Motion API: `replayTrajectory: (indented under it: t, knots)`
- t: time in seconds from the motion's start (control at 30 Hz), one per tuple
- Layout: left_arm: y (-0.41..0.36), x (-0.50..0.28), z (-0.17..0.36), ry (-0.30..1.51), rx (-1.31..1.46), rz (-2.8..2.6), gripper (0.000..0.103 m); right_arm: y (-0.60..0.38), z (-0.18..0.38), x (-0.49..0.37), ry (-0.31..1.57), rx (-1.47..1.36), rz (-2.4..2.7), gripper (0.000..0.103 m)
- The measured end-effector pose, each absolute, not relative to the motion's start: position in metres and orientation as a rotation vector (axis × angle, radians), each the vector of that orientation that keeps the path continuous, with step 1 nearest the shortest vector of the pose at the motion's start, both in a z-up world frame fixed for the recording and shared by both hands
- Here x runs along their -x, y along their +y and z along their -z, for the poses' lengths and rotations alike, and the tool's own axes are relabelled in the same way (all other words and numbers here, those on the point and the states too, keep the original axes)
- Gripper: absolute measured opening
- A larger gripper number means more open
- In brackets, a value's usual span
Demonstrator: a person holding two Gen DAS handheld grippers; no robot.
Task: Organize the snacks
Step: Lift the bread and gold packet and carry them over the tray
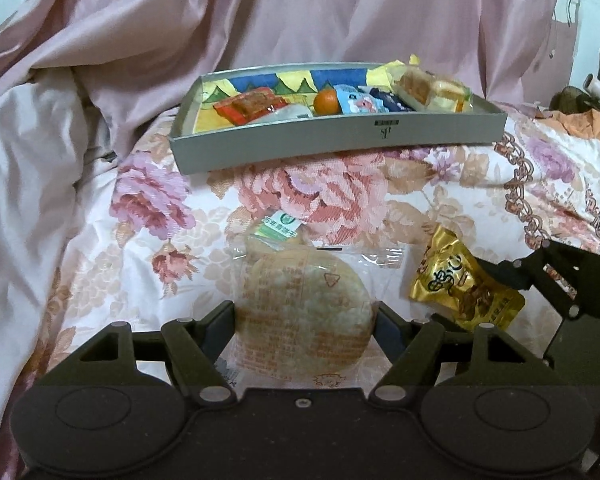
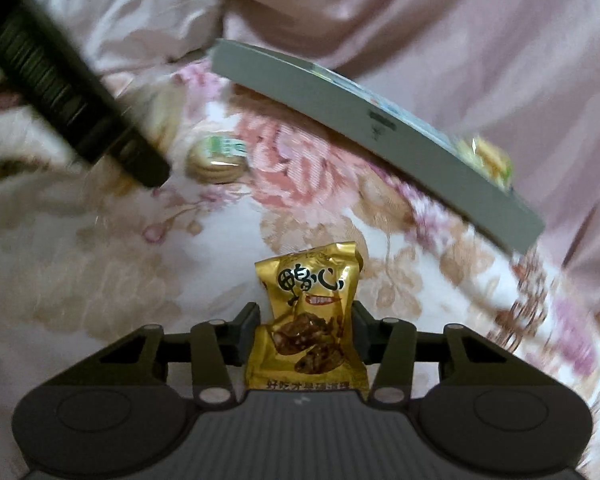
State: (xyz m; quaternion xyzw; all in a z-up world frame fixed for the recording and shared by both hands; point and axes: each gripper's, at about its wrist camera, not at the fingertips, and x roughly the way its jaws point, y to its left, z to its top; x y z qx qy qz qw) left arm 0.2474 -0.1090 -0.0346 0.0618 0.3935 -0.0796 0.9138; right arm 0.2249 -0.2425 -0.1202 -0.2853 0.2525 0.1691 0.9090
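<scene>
- The gold snack packet [image 2: 308, 320] stands upright at the lower centre of the right wrist view, pinched at both sides between the pads of the right gripper [image 2: 306, 332]; the jaws are partly closed onto it, no wider than the packet.
- The round pastry in clear wrap [image 1: 304, 304] fills the lower centre of the left wrist view, clamped by the left gripper [image 1: 306, 320], whose fingers press against its two sides at a middling spread.
- In that same view the gold packet [image 1: 464, 284] shows at lower right, just beside the pastry, with the right gripper's dark finger lying against it.
- The grey cardboard tray [image 1: 340, 140] sits in the upper middle of the left wrist view, well beyond both held snacks.
- Inside the tray, from left to right: an orange-wrapped cake [image 1: 252, 106], a white packet [image 1: 288, 114], a small orange fruit [image 1: 326, 103], a blue-and-white sachet [image 1: 358, 102], a dark blue sachet [image 1: 392, 100], and a wrapped sandwich cake [image 1: 432, 88] propped on the right end.
- The tray floor is printed in blue, yellow and green shapes.
- Everything rests on a floral bedspread [image 1: 340, 196]; a pink quilt [image 1: 260, 12] is heaped behind the tray.
- The right wrist view is blurred; the tray's [image 2: 380, 132] contents cannot be made out there.
</scene>
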Motion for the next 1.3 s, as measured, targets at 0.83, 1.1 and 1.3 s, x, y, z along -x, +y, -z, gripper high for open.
replayTrajectory:
  t: [0.83, 1.1, 1.3]
  knots:
    - [-0.097, -0.257, -0.041, 0.629, -0.097, 0.143, 0.074, -0.259, 0.045, -0.192, 0.247, 0.417, -0.212, 0.052]
    - [-0.093, -0.293, -0.065, 0.557, -0.044, 0.090, 0.074, -0.276, 0.031, -0.214, 0.166, 0.260, -0.166, 0.052]
    - [-0.102, -0.331, -0.076, 0.515, -0.040, 0.066, 0.074, -0.283, 0.014, -0.245, 0.049, 0.164, -0.137, 0.052]
